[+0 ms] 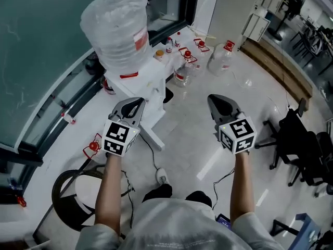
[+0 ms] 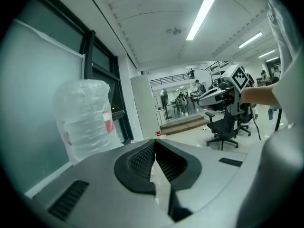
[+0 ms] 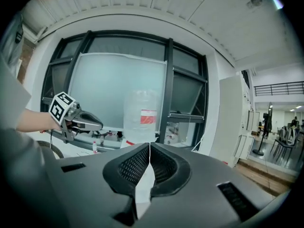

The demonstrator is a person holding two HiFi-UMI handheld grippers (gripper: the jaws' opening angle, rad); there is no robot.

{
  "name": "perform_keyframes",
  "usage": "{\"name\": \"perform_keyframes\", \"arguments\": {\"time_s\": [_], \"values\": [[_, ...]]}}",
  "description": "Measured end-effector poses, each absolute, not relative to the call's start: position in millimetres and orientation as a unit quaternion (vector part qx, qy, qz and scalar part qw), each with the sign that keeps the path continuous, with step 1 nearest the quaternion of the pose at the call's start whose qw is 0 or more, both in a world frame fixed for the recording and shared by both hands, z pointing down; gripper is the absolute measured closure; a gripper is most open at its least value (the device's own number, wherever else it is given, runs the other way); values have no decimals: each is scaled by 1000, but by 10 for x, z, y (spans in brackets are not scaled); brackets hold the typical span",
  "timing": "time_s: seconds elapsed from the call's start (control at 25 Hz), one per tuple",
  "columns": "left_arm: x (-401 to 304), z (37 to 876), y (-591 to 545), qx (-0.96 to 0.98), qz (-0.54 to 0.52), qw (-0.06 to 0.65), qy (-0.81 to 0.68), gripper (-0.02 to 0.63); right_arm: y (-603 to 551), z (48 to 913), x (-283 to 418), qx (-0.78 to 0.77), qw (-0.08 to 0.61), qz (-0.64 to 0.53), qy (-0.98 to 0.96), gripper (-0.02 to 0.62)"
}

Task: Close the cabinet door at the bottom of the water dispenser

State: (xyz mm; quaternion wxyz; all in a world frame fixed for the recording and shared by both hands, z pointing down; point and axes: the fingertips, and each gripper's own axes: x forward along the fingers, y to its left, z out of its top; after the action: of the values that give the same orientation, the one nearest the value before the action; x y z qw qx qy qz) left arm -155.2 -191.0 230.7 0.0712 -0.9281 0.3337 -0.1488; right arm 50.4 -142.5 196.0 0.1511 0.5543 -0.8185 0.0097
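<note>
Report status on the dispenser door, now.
Shut and empty: left claw, right claw, both in the air. White plastic water dispenser: bottom cabinet door stands open, untouched. Corded white plug on the floor nearby.

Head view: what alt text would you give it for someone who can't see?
Seen from above, a person holds the left gripper and right gripper, fingers shut and empty, toward a white water dispenser topped by a large clear bottle. Small bottles stand on the glossy floor beyond; office chairs at right.
</note>
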Motion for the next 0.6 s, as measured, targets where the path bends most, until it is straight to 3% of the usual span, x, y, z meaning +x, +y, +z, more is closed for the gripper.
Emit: {"name": "perform_keyframes", "arguments": {"time_s": [0.6], "values": [[-1263, 4754, -2623, -910, -171, -100, 366, 584, -2259, 4230, 529, 475, 199, 131, -847, 574]]}}
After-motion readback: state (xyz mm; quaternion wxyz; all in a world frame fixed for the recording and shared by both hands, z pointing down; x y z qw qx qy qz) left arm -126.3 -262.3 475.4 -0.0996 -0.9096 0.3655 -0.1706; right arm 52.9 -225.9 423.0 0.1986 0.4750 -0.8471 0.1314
